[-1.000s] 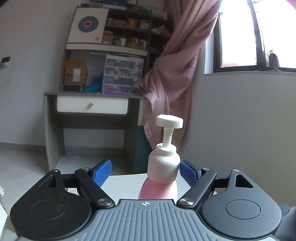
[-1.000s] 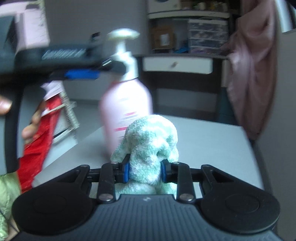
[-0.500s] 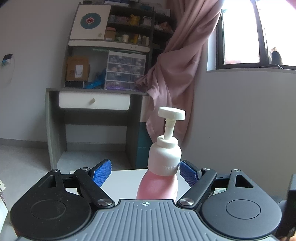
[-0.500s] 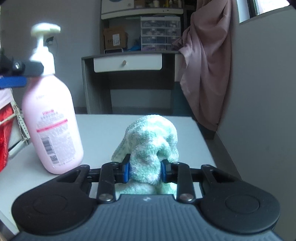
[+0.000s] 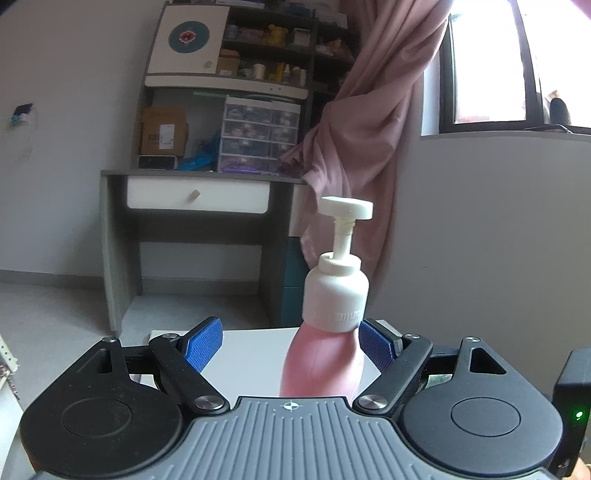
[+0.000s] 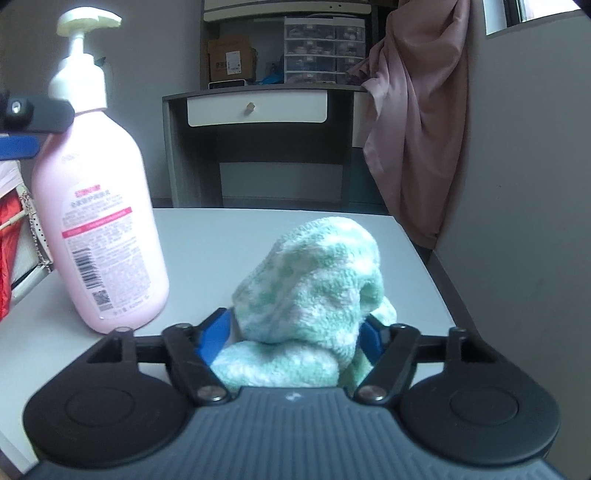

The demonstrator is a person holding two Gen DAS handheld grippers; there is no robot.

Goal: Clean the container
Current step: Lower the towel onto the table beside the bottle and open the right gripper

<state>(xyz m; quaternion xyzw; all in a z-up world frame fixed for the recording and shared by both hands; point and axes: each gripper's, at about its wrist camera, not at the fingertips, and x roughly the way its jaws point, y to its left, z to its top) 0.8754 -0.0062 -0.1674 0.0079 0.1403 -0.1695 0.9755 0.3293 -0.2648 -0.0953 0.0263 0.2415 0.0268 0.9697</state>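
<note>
Since a second ago the right gripper (image 6: 293, 338) has let go of the green-and-white towel (image 6: 310, 291): its blue pads, then pinched tight into the cloth, now stand apart and its jaws are opening, with the towel slumped between them on the grey table (image 6: 236, 236). The pink bottle (image 6: 99, 206) has not shifted between the left gripper's pads.

At the table's left edge, in the right wrist view, a red item (image 6: 6, 258) and a white perforated panel (image 6: 27, 258) show past the bottle. The pink bottle stands upright near that left edge, its white pump head (image 6: 86, 22) raised, its printed label facing the camera. One black finger of the left gripper (image 6: 37, 112) reaches in at the bottle's shoulder, just below the white collar. The towel sits to the right of the bottle, apart from it, toward the near edge.

From the left wrist view, the left gripper (image 5: 291, 345) is spread wide; the bottle (image 5: 321, 365) lies against the right pad, with a clear gap to the left pad (image 5: 203, 345), so no grip is closed on it. Behind stand a grey desk (image 5: 195, 192) and a pink curtain (image 5: 354, 140).
</note>
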